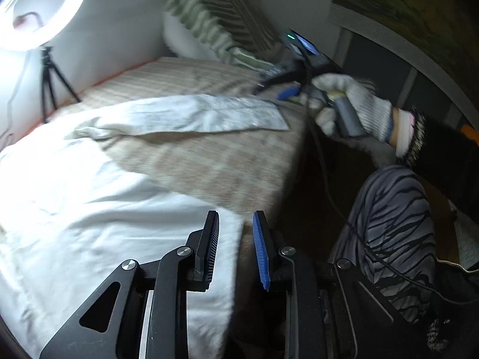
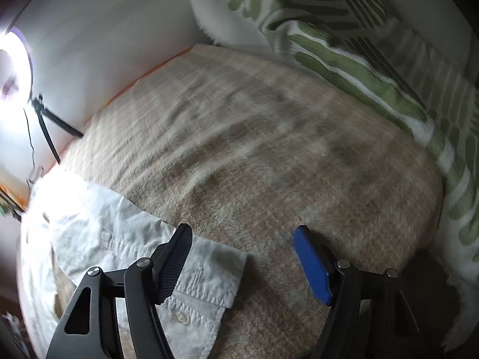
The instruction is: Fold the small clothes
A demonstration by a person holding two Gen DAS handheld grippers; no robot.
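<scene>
beige bed cover [image 2: 269, 149] carries the white shirt [image 1: 89, 209], spread flat for folding, sleeve cuff [image 2: 209, 275] outward. left gripper [image 1: 236, 239] fingers narrowly parted, holding nothing; right gripper [image 2: 242, 257] fingers wide apart, empty over cuff.

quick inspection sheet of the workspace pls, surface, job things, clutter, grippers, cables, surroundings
surface: bed with beige striped woven cover.
job's things: white cotton button-up shirt spread flat; cuffed sleeve stretched out sideways.
clutter: green-and-white striped blanket heaped at the far end.
grippers: left gripper narrowly open over the shirt's edge, holding nothing; right gripper wide open over the cuff, in a white knit-gloved hand.
cables: thin black cable across the person's knee.
surroundings: ring light on black tripod, white wall.
</scene>
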